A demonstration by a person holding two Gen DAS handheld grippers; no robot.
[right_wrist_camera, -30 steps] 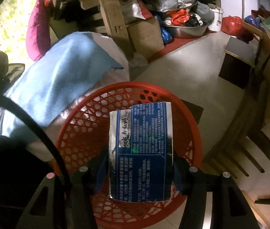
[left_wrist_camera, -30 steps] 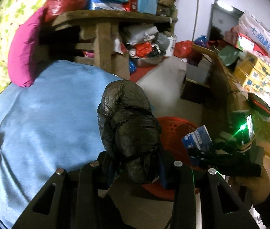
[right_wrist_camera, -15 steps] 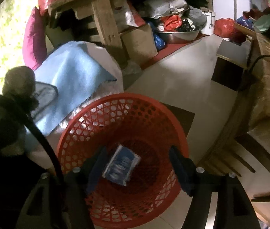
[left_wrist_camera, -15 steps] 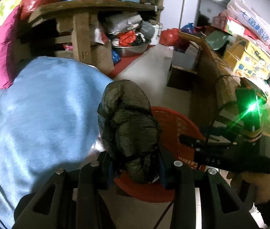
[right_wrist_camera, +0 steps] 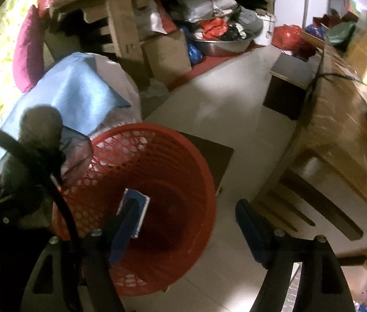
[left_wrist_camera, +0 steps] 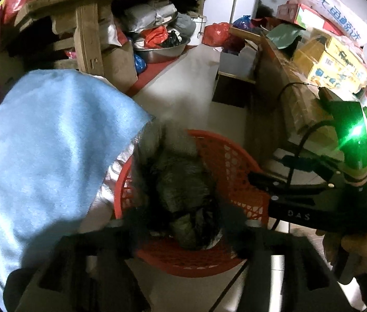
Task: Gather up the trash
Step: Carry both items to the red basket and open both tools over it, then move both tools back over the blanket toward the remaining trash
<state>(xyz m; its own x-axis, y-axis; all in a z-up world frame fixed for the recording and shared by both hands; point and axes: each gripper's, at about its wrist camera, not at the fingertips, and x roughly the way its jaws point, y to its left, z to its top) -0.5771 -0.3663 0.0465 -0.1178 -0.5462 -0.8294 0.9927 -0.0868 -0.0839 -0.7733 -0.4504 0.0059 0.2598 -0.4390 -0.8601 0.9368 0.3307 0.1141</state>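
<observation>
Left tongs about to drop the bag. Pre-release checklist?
1. Black bag above red basket mouth: ok.
2. Left tongs grip on the bag: cannot tell, blurred.
3. Right tongs open, empty: ok.
4. Blue carton inside the basket: ok.
5. Right tongs apart from the bag, at the basket's right side: ok.
</observation>
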